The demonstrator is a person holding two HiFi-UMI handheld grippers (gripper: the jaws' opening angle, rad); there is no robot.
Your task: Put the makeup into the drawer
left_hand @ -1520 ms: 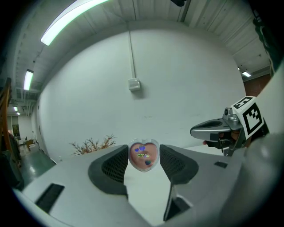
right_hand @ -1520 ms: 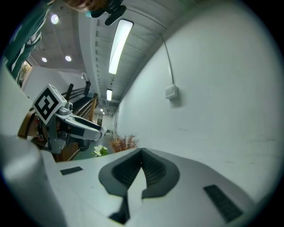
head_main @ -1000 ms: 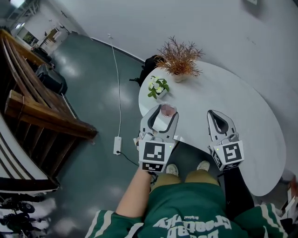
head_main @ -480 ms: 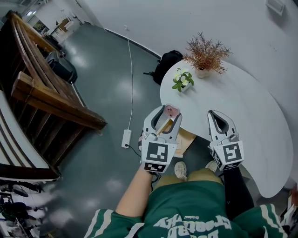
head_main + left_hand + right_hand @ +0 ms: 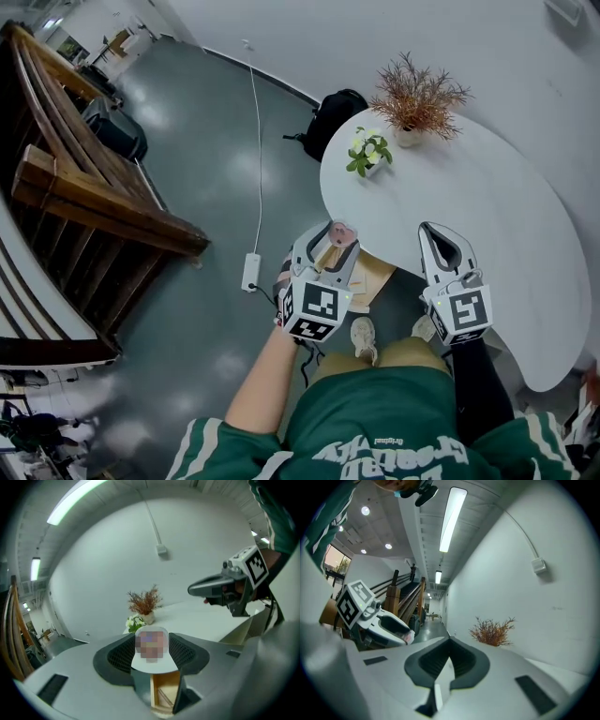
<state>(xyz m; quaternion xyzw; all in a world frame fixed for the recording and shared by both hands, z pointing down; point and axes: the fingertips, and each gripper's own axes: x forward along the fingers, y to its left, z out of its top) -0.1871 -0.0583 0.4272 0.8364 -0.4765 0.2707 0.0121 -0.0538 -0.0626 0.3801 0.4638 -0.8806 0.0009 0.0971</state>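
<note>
Two hand-held grippers hang at the near edge of a white rounded surface (image 5: 506,216). Far left, a dark wooden staircase (image 5: 84,197) stands on the grey floor (image 5: 187,141). A white cable (image 5: 257,141) runs down the floor to a white power strip (image 5: 250,272). A black backpack (image 5: 336,111) lies on the floor just beyond the surface's far-left edge.

The left gripper (image 5: 331,236) is off the surface's left edge and tilted downward. Its fingers (image 5: 115,657) are clamped on a white makeup container with a pink top (image 5: 341,229), the pink end showing at the fingertips. Directly below that container in the left gripper view is an open light wooden drawer (image 5: 165,691). In the head view the drawer lies under the surface's edge, just right of the gripper.

On the far side of the surface stand a small pot of white flowers (image 5: 367,152) and, right of it, a dried reddish-brown plant in a pale pot (image 5: 415,98). The right gripper (image 5: 434,231) has its tips over the surface near the front edge, well apart from both pots. Its fingers (image 5: 433,660) are closed together with nothing between them.
</note>
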